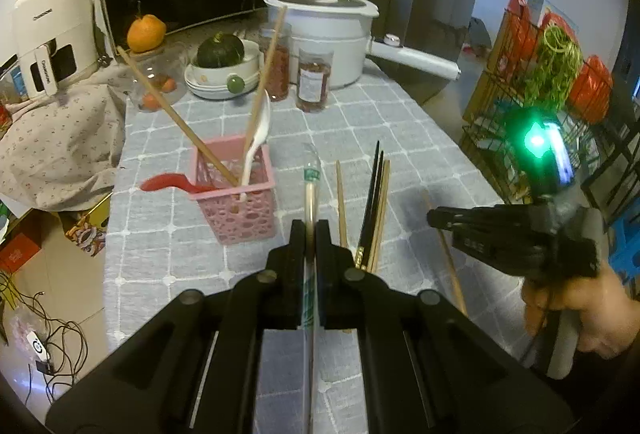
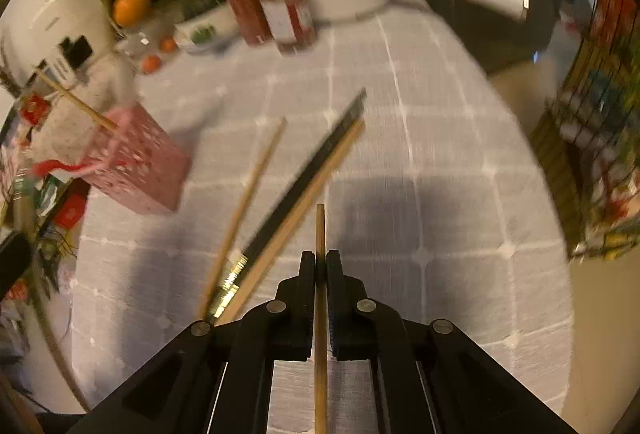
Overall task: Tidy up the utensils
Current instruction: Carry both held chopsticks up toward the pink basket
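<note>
My left gripper [image 1: 309, 230] is shut on a plastic-wrapped chopstick pair [image 1: 310, 182] that points toward the pink basket [image 1: 236, 194]. The basket holds two wooden chopsticks, a white spoon [image 1: 256, 142] and a red spoon [image 1: 168, 183]. My right gripper [image 2: 320, 262] is shut on a single wooden chopstick [image 2: 320, 230] above the cloth; it also shows in the left wrist view [image 1: 434, 218]. Loose chopsticks lie on the cloth: one wooden [image 1: 341, 202], a black pair with a wooden one [image 1: 374, 206]; the same show in the right wrist view [image 2: 304, 186].
A grey checked tablecloth [image 1: 400, 138] covers the table. At the back stand a white pot [image 1: 328, 34], two jars [image 1: 314, 80], stacked bowls with a squash [image 1: 222, 70], a microwave and an air fryer. A wire rack [image 1: 540, 94] stands right of the table.
</note>
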A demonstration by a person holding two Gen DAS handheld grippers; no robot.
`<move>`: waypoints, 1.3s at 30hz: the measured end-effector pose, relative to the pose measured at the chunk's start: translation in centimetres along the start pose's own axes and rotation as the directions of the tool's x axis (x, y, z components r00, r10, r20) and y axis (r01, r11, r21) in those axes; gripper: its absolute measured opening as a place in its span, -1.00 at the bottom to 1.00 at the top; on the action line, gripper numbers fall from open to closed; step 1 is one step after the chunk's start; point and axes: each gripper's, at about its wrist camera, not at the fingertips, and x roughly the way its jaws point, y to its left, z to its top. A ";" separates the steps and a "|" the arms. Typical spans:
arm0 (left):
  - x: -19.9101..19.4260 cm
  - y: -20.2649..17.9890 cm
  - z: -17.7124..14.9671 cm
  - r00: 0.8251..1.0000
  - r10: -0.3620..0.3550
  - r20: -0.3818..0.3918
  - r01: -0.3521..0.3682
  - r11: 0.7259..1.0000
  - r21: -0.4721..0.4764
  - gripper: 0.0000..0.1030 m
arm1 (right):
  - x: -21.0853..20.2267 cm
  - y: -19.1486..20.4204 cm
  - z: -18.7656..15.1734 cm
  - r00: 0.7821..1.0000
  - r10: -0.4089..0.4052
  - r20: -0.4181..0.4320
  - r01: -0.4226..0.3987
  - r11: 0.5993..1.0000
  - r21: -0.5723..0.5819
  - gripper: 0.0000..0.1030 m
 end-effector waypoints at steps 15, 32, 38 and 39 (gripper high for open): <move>-2.3 0.9 1.3 0.992 0.018 0.122 -0.015 1.000 -0.025 -0.89 | -7.6 4.9 0.7 0.964 0.013 0.266 0.041 0.980 -0.196 -0.90; -4.2 1.8 2.6 0.965 0.012 0.262 0.011 0.996 -0.087 -0.89 | -11.4 8.0 0.9 0.919 0.069 0.389 0.039 0.964 -0.263 -0.90; -4.5 2.0 3.0 0.959 0.018 0.284 0.012 0.995 -0.104 -0.89 | -12.4 9.1 1.2 0.896 0.078 0.437 0.056 0.956 -0.287 -0.90; -4.5 2.1 3.1 0.957 0.019 0.288 0.012 0.994 -0.106 -0.89 | -12.6 9.3 1.2 0.894 0.084 0.441 0.053 0.956 -0.289 -0.90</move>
